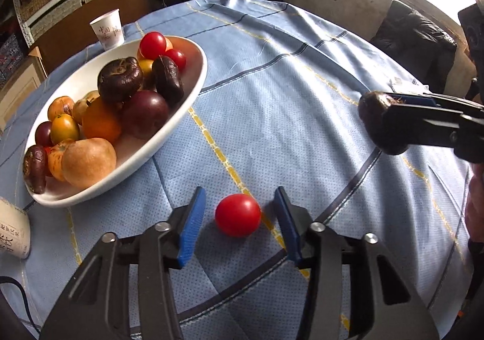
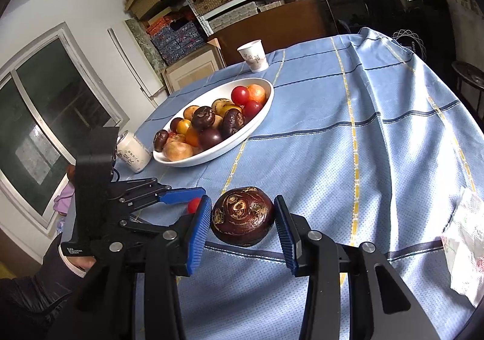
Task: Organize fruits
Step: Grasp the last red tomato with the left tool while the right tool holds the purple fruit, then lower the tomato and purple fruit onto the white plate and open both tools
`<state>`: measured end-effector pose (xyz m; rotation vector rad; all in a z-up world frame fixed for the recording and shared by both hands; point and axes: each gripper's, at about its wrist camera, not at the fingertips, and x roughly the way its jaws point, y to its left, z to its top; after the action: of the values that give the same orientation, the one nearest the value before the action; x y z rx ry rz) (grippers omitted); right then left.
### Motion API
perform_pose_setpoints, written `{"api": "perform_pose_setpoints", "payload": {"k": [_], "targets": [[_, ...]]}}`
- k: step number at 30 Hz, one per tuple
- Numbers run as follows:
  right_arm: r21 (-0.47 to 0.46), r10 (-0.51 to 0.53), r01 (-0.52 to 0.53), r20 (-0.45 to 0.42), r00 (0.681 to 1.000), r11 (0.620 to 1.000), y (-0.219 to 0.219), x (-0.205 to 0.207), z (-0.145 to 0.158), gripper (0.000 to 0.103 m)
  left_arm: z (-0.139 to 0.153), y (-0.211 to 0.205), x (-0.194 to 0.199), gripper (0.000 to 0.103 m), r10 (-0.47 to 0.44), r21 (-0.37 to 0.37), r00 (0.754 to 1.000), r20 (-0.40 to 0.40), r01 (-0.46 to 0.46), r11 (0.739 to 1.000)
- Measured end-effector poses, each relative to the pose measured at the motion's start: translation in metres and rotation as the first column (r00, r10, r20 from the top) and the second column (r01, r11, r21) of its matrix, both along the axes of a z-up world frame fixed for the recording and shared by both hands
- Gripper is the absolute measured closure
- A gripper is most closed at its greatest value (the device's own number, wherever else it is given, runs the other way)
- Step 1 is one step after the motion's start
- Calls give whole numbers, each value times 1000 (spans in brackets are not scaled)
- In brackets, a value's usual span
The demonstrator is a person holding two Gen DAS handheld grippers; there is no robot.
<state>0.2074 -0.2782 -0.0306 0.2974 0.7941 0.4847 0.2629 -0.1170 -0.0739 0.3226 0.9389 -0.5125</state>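
Left gripper (image 1: 239, 223): jaws apart, nothing held; blue pads stand on either side of the fruit, clear of it.
Red tomato (image 1: 238, 214): on the cloth, between the left jaws, touching neither pad; only its edge shows in the right wrist view.
Right gripper (image 2: 243, 219): jaws clamped on the dark brown fruit, both pads against its sides.
Dark brown fruit (image 2: 243, 216): between the right jaws, wrinkled skin with pale scars; appears lifted off the cloth, though contact underneath cannot be told.
White oval dish (image 1: 193, 89): ahead and to the left of the left jaws, well apart from both grippers; heaped with red, orange, yellow and dark fruit.
Blue tablecloth (image 1: 302, 73): creased, draped over the table.
Paper cup (image 1: 108, 28): beyond the dish.
Can (image 2: 134, 155): just beside the dish's near end.
Risk, tomato: round and smooth; an off-centre close would likely squirt it forward out of the jaws and let it roll.
Risk, dark fruit: pads grip a curved, wrinkled skin; a tilt in transit could slip it.
Risk, dish: already piled high; a fruit set on the heap may roll off or dislodge others.
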Motion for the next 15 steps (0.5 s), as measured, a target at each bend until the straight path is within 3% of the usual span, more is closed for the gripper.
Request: {"api": "perform_pose_setpoints", "payload": {"k": [2,9,15], "targets": [[5,1,-1,-4,1000,1000,0,1,-1,60,2,0,-4,77,1,3,1000,2,-1,1000],[3,-5,5,-28,1000,1000,0,7,-9,60,14,7,-21,77,44,3,997,58,-44,999],[-8,57,-57,-28,998,998,21,13,-9,60,46,33,-35,77,77,-34,989,125,-73,997]]}}
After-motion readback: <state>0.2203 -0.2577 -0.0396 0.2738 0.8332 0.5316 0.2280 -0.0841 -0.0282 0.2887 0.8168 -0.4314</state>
